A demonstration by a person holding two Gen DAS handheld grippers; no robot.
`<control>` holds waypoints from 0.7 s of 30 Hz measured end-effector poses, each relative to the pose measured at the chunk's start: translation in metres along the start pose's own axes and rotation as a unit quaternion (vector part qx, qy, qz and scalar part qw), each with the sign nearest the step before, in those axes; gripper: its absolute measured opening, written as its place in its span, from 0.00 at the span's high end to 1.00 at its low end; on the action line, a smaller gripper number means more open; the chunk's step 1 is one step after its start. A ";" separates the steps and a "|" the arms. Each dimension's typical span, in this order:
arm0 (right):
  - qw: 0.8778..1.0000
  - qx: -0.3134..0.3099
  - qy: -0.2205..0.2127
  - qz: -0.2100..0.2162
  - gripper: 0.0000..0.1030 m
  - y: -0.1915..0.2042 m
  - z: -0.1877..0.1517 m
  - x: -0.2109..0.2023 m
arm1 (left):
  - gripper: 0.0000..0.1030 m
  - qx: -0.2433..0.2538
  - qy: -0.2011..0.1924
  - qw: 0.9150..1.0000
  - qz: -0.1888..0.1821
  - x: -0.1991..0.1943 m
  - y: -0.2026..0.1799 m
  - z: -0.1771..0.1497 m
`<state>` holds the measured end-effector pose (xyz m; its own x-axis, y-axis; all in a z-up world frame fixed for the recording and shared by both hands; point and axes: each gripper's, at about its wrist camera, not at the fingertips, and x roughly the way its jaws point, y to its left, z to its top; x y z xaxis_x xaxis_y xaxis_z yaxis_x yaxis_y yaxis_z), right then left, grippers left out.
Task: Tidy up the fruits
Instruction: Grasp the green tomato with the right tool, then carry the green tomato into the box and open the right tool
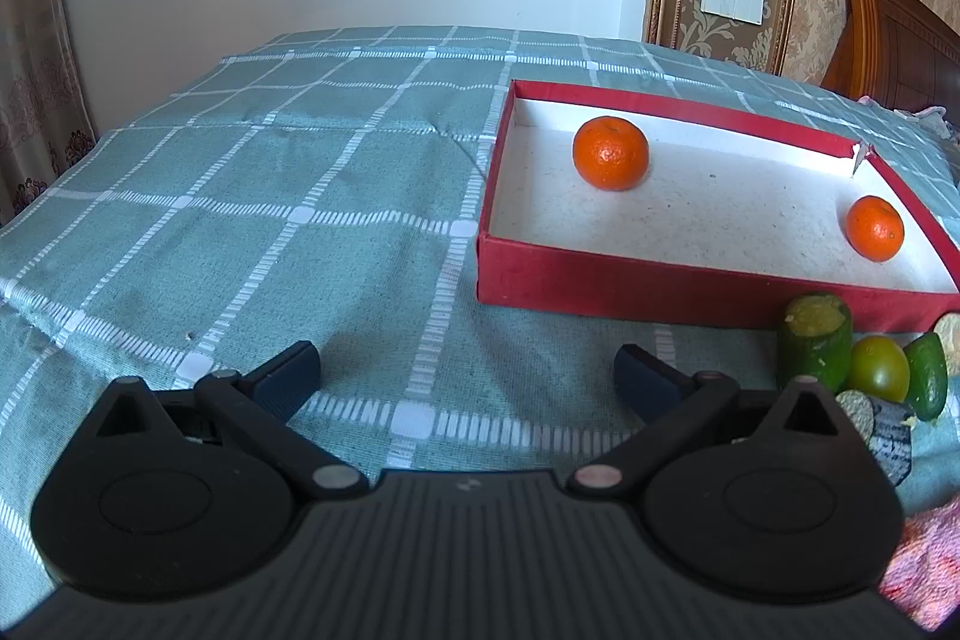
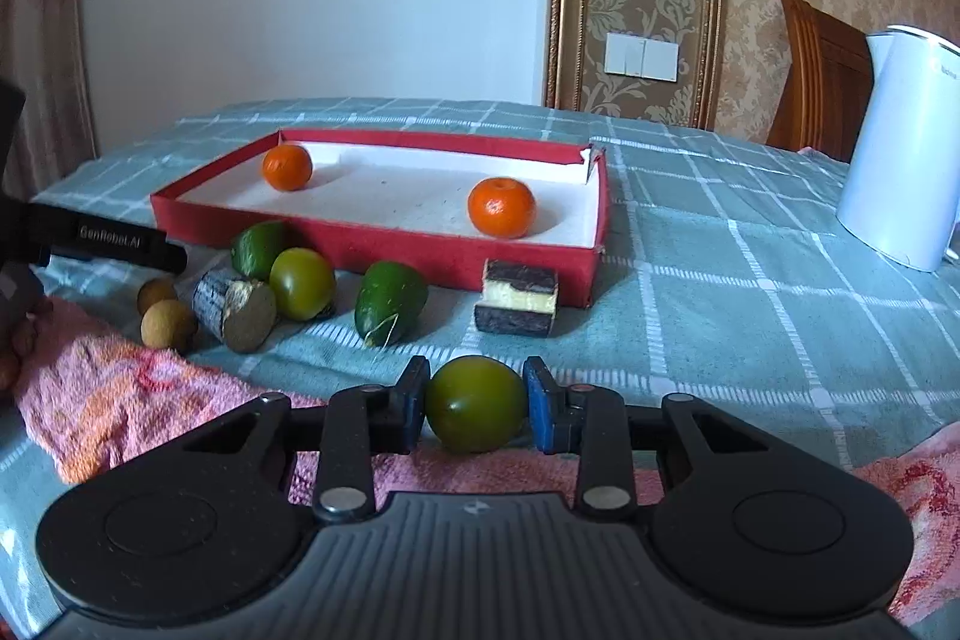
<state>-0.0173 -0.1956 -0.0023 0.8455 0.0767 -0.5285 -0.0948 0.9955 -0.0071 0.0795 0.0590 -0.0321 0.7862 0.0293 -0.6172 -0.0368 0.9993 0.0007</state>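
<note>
The right gripper (image 2: 475,403) has its blue pads pressed on both sides of a green tomato (image 2: 474,403), low over the pink towel (image 2: 120,400). The skin is smooth and round, so it may slip out during the lift. The red box (image 2: 372,244) lies ahead, behind other fruits. The left gripper (image 1: 467,370) is wide open and empty.

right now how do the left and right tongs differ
The right tongs are shut on a green tomato, pads pressing both its sides; the left tongs stand wide open with nothing between them. The right tongs sit over the pink towel; the left tongs hover over bare checked tablecloth, beside the red box. Both have blue pads on black arms.
</note>
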 end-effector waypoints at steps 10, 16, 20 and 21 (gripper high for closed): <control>0.999 -0.007 -0.038 -0.016 0.68 -0.007 0.040 0.007 | 0.00 0.000 0.000 1.000 0.000 0.000 0.000 0.000; 0.999 -0.009 -0.037 -0.025 0.68 -0.010 0.063 0.035 | 0.00 0.000 0.000 1.000 0.000 0.000 0.000 0.000; 1.000 -0.005 -0.013 -0.021 0.68 -0.014 0.072 0.061 | 0.00 0.000 0.000 1.000 0.000 0.000 0.000 0.000; 1.000 -0.001 -0.007 -0.019 0.68 -0.015 0.073 0.068 | 0.00 0.000 0.000 1.000 0.000 0.001 0.000 0.000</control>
<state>0.0799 -0.2012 0.0239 0.8554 0.0391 -0.5166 -0.0634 0.9976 -0.0295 0.0799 0.0589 -0.0325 0.7865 0.0293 -0.6169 -0.0367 0.9993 0.0007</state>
